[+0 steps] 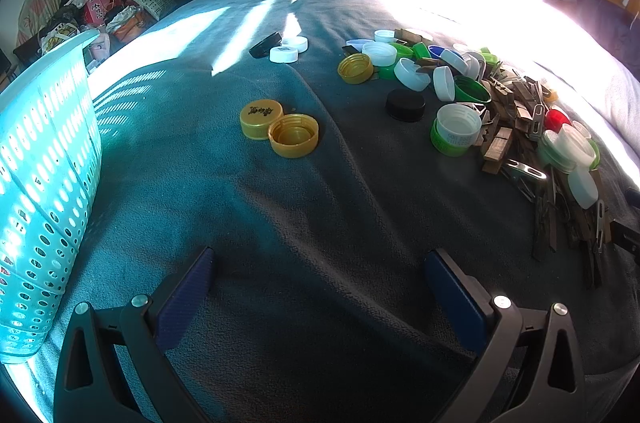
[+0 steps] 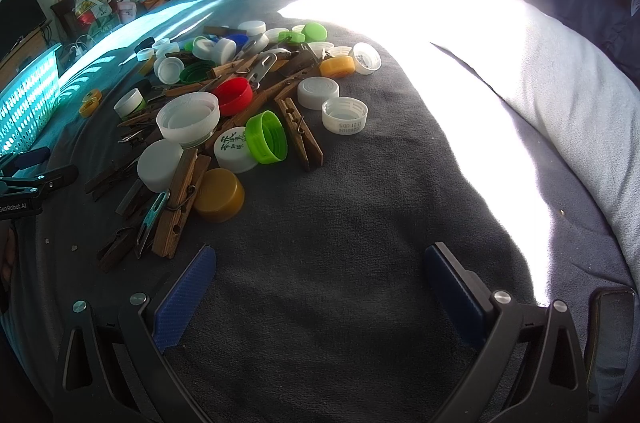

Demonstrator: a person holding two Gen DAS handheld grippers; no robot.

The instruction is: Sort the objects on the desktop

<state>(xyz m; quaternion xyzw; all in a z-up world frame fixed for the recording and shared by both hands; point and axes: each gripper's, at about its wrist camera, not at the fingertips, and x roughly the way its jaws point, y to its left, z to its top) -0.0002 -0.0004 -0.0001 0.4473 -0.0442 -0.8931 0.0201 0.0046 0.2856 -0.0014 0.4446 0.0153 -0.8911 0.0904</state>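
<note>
Left wrist view shows you the pile of bottle caps and wooden clothespins (image 1: 500, 111) on the grey blanket (image 1: 320, 223) to your upper right, two yellow caps (image 1: 280, 129) lying apart from it, and your left gripper (image 1: 320, 299) spread wide with only blanket between its jaws. Right wrist view brings that pile (image 2: 224, 111) close at your upper left, your right gripper (image 2: 320, 299) equally wide and empty. Only the left view shows the turquoise basket (image 1: 44, 183) large; its contents stay hidden.

Sun glare (image 2: 400, 7) washed out the bedding beyond the right gripper; the basket (image 1: 44, 159), left of the left one, ran off-frame, perhaps half hidden.
</note>
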